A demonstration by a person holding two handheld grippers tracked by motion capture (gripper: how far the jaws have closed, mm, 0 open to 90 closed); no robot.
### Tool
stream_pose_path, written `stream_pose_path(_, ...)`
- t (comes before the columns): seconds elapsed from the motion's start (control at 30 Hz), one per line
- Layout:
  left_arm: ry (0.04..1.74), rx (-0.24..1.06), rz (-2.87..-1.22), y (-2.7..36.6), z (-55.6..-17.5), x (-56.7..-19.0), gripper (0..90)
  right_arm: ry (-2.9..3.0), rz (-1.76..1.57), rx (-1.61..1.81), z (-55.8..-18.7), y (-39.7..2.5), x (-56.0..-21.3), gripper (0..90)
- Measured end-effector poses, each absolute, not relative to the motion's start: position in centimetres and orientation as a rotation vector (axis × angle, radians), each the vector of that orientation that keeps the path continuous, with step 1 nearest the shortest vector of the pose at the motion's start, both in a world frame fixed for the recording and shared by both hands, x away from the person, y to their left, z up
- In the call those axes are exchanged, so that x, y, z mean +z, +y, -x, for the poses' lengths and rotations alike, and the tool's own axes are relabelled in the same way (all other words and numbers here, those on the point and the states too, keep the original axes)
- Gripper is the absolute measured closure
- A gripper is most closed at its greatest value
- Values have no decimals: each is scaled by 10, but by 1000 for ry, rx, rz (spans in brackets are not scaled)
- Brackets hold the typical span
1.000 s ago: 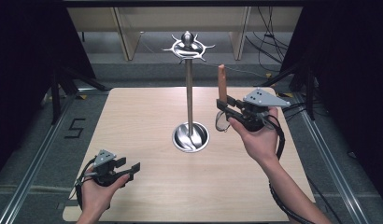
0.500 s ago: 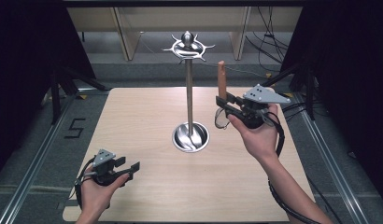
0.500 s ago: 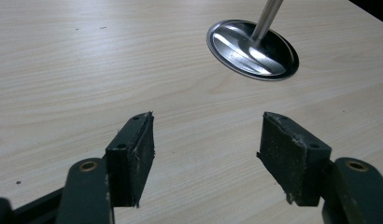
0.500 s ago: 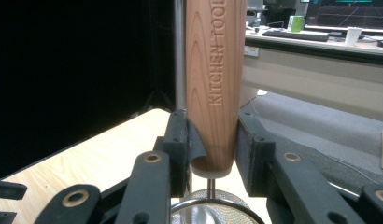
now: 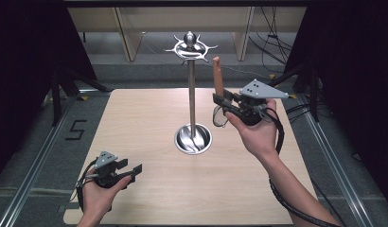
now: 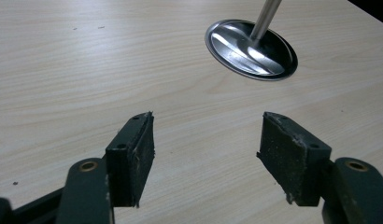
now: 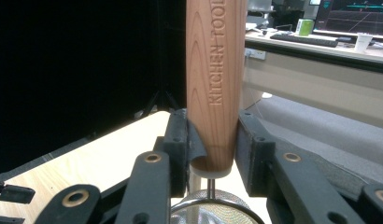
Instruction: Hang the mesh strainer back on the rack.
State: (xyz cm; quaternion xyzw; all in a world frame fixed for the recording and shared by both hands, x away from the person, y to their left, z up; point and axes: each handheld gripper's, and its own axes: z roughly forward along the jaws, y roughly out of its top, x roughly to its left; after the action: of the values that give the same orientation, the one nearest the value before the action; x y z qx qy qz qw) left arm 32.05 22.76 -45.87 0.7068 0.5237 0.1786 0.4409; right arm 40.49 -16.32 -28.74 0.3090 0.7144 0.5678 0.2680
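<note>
Pale wooden counter point(image 5: 149, 118) between dark curtains | right claw point(image 5: 221, 101) clamped on upright brown wooden-handled strainer point(image 5: 216, 75), raised right of tall steel hook stand point(image 5: 192, 94) | left claw point(image 5: 134, 171) open, empty, low over counter's near-left corner

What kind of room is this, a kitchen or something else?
Probably a lab or test booth, not a kitchen: a bare wooden table ringed by black curtains, loose cables, and a desk with monitors behind.
</note>
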Motion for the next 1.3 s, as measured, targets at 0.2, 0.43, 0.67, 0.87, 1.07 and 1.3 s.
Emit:
stream_pose_path(0.2, 1298, 451, -1761, 228, -320, -458, 347, 1946, -851, 1530, -407, -159, -290, 692)
stream_pose_path(0.43, 1297, 451, -1759, 228, -320, -458, 347, 1963, -859, 1540, -411, -156, -286, 692)
stream_pose_path(0.67, 1290, 446, -1757, 229, -320, -458, 347, 1969, -875, 1540, -417, -156, -281, 692)
stream_pose_path(0.87, 1301, 449, -1759, 228, -320, -458, 347, 1980, -865, 1531, -419, -154, -280, 692)
stream_pose_path(1.07, 1297, 450, -1761, 229, -319, -458, 347, 1992, -880, 1528, -423, -151, -281, 692)
stream_pose_path(1.3, 1292, 445, -1760, 229, -320, -458, 347, 1998, -888, 1519, -425, -142, -283, 690)
